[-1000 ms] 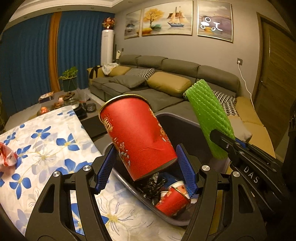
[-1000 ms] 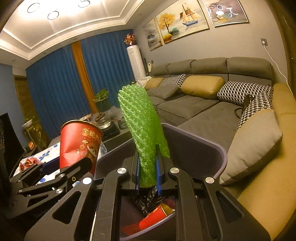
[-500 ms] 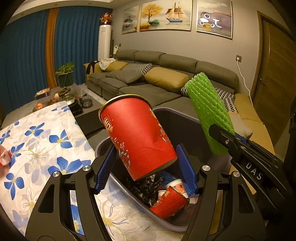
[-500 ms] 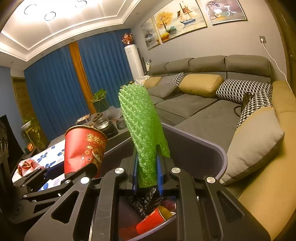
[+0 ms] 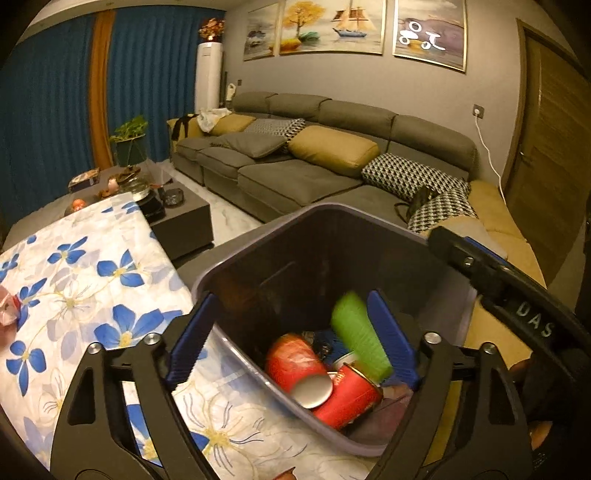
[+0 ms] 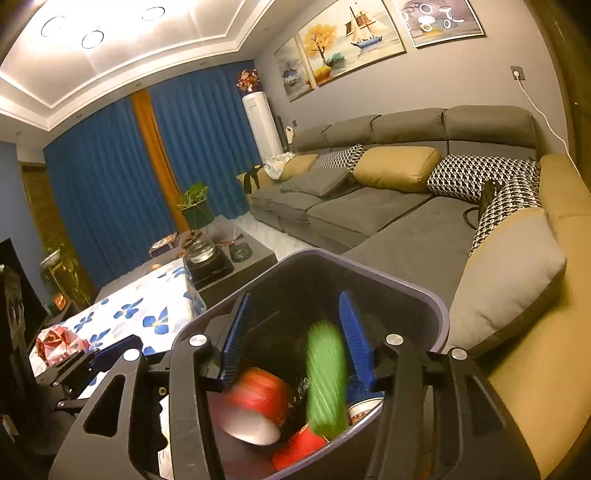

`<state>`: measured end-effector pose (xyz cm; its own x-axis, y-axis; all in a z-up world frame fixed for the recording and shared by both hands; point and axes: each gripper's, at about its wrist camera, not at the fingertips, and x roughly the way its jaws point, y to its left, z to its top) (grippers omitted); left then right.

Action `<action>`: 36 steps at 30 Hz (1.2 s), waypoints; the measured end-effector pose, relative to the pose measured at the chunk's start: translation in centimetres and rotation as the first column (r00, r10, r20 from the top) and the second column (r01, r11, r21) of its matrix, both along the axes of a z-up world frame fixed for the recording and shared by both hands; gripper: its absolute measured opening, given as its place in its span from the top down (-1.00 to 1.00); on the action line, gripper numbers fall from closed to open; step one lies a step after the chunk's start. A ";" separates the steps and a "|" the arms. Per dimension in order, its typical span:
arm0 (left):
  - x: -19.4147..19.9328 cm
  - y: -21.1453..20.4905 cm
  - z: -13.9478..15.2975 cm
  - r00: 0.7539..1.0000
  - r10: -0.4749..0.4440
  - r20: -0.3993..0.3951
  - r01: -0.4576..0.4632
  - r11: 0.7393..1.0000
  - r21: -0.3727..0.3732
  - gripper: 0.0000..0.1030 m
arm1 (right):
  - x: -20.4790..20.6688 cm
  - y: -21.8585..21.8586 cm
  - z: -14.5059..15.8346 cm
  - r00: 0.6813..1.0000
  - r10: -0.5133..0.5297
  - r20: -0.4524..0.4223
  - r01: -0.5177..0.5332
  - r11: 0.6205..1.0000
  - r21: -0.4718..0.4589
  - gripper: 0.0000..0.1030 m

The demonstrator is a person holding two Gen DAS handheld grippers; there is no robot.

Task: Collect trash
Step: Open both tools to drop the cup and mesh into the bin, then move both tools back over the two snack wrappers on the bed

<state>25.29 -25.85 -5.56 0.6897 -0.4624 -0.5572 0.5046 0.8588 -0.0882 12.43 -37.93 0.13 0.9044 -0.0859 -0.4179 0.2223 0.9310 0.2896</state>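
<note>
Both wrist views close above bin (image 5: 369,218)

A grey sectional sofa (image 5: 332,155) lines the grey wall under framed paintings (image 5: 332,26). Blue curtains (image 6: 110,166) hang left; recessed ceiling lights (image 6: 92,37) glow.

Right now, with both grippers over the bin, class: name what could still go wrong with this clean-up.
1. The green foam net and a red paper cup are blurred, apparently mid-fall in the trash bin; the light net might bounce or lodge upright.
2. The bin looks part full, so later items may spill.
3. A red wrapper lies on the floral tablecloth and could be missed.
</note>
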 end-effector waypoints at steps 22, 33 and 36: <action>-3.6 17.7 1.2 0.893 0.450 -0.005 -0.450 0.893 -0.021 -0.80 | -1.8 7.6 1.7 0.991 0.136 0.018 -0.133 0.987 -0.091 -0.48; -5.6 31.4 1.1 0.718 0.695 0.028 -0.695 0.719 0.006 -0.80 | 0.3 18.7 2.7 0.940 0.342 0.010 -0.338 0.932 -0.135 -0.48; -6.1 35.0 1.3 0.672 0.740 0.038 -0.741 0.672 0.008 -0.80 | 1.2 21.8 2.6 0.922 0.386 0.001 -0.382 0.913 -0.144 -0.48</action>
